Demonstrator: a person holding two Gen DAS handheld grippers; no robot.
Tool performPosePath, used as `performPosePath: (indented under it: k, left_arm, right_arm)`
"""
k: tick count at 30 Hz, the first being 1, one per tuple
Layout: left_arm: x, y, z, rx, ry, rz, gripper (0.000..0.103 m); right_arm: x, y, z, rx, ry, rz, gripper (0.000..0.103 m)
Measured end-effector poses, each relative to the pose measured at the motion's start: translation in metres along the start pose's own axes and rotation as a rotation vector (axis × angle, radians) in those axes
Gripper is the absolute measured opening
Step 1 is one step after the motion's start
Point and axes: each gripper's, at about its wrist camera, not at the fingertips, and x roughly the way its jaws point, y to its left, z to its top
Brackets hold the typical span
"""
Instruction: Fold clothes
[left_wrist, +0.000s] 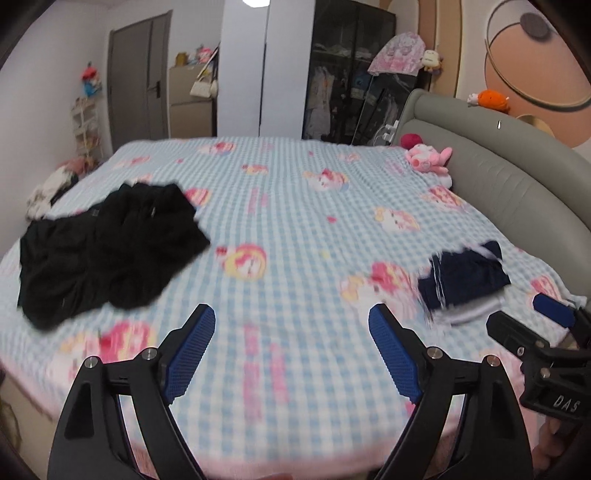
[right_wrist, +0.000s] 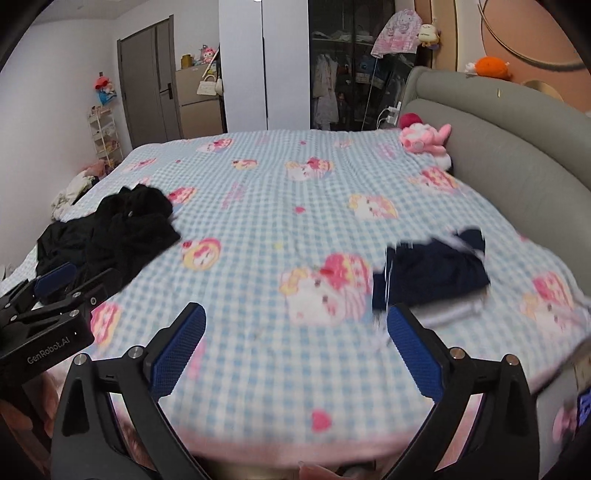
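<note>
A heap of unfolded black clothes (left_wrist: 110, 251) lies on the left side of the bed; it also shows in the right wrist view (right_wrist: 110, 232). A folded navy garment with white trim (left_wrist: 463, 278) lies on the right side of the bed, seen too in the right wrist view (right_wrist: 430, 273). My left gripper (left_wrist: 291, 321) is open and empty above the bed's near edge. My right gripper (right_wrist: 295, 321) is open and empty, just to the right of the left one; the navy garment lies just beyond its right finger.
The bed (left_wrist: 295, 206) has a blue checked sheet with pink cartoon prints. A grey padded headboard (left_wrist: 517, 177) runs along the right. A pink plush toy (left_wrist: 428, 158) lies at the far right. More clothes (left_wrist: 48, 192) lie off the bed's left edge. Wardrobe and door stand behind.
</note>
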Motion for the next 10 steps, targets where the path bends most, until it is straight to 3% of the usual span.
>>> performPosePath:
  k: [3,10]
  left_arm:
    - [-0.010,-0.001,-0.030,0.008,0.012,0.017,0.088]
    - [-0.023,-0.002,-0.051,0.008,0.011,-0.008,0.088]
  right_arm:
    - [-0.012,-0.005,-0.034,0.010,0.038,0.008,0.101]
    - [-0.020,-0.004,-0.067,-0.008,0.077,0.004,0.101]
